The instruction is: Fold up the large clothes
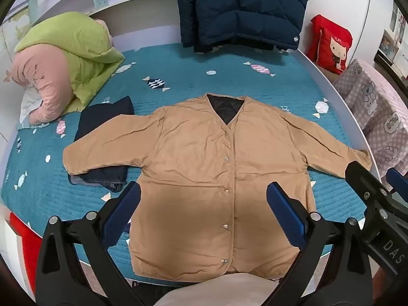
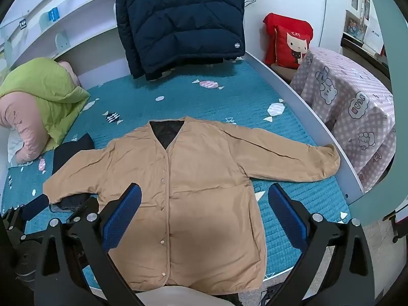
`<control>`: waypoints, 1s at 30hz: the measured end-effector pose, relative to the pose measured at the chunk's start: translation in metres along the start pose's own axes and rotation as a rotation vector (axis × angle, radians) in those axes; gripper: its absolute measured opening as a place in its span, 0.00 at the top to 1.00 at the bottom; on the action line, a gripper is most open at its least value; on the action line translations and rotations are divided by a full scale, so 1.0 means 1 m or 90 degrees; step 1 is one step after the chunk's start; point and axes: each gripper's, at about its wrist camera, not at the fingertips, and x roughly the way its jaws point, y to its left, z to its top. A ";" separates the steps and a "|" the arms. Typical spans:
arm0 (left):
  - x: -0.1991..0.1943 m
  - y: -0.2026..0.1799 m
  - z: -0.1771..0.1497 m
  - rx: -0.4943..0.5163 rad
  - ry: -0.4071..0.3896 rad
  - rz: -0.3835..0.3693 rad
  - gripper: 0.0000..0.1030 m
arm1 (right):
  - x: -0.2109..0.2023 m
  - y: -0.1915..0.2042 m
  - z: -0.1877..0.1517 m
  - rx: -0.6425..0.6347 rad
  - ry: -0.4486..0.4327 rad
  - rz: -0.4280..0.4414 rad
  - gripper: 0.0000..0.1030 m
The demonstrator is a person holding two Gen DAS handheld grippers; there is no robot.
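Observation:
A tan snap-front jacket [image 1: 204, 168] with a black quilted lining lies flat and face up on the teal bedspread [image 1: 193, 71], both sleeves spread out; it also shows in the right wrist view [image 2: 204, 178]. Its left sleeve lies over dark folded jeans [image 1: 104, 125]. My left gripper [image 1: 204, 211] is open and empty, held above the jacket's lower half. My right gripper [image 2: 204, 214] is open and empty above the same area; it shows at the right edge of the left wrist view [image 1: 377, 178], near the right cuff.
A navy puffer jacket [image 1: 242, 10] hangs at the bed's far end. A green and pink quilt bundle [image 1: 63, 63] lies at the far left. A red cat cushion [image 1: 331, 46] and a checked pink cloth [image 1: 377, 109] stand past the bed's white right rim.

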 end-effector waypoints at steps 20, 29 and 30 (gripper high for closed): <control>0.004 0.007 -0.002 -0.016 0.006 -0.009 0.05 | 0.003 -0.003 0.000 0.010 0.005 0.010 0.07; 0.001 0.009 -0.002 -0.026 0.004 0.002 0.05 | 0.002 -0.003 -0.001 0.011 0.006 0.011 0.07; 0.001 0.009 -0.002 -0.028 0.003 0.002 0.05 | 0.002 -0.003 0.000 0.012 0.006 0.011 0.07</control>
